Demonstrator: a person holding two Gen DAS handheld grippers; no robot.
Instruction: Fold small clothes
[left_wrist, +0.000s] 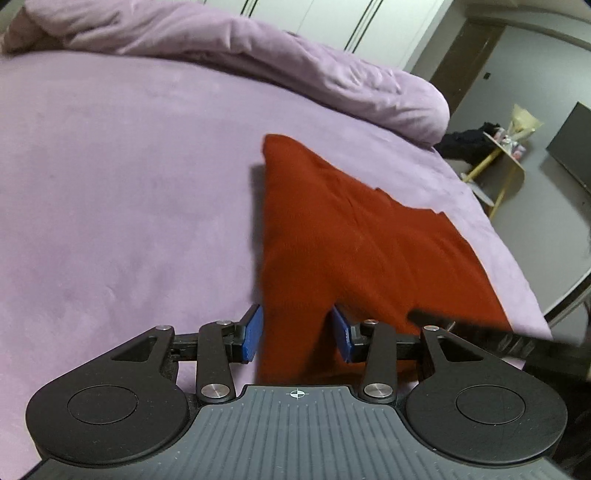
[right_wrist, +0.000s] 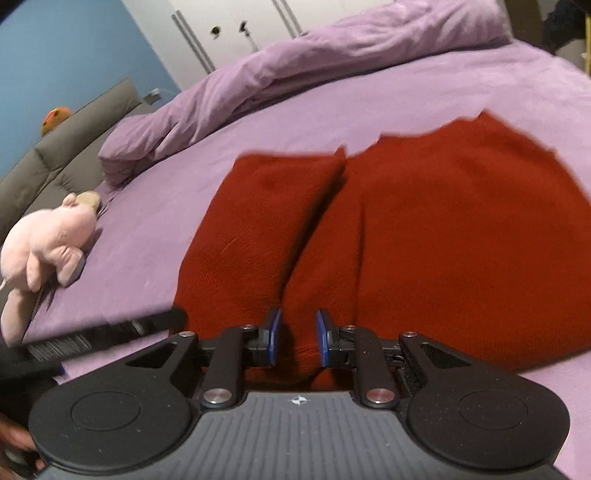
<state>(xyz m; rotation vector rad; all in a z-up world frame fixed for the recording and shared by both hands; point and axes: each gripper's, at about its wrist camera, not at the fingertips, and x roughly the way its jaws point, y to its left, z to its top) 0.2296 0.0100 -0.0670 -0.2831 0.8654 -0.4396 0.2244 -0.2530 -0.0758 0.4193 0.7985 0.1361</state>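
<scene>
While both of my wrist cameras look down over the lilac bed sheet (left_wrist: 110, 184), I see the rust-red knitted garment (left_wrist: 351, 236) lying across the right half of the left wrist frame and the centre and right of the right wrist frame (right_wrist: 443, 229). My left gripper (left_wrist: 296, 334) sits at the bottom centre of its frame with its blue pads (left_wrist: 252, 334) apart; a strip of the red knit runs between them, but the pads do not press on it. My right gripper (right_wrist: 296, 338), bottom centre of its own frame, has its blue pads (right_wrist: 274, 338) drawn close on a raised fold of the same garment, pinching it. A crumpled lilac duvet (left_wrist: 295, 62) lies along the top of both frames. At the left edge of the right wrist frame, a pink plush toy (right_wrist: 48, 240) rests on the sheet beside a grey padded headboard (right_wrist: 74, 136). The garment's far edges are motion-blurred.
</scene>
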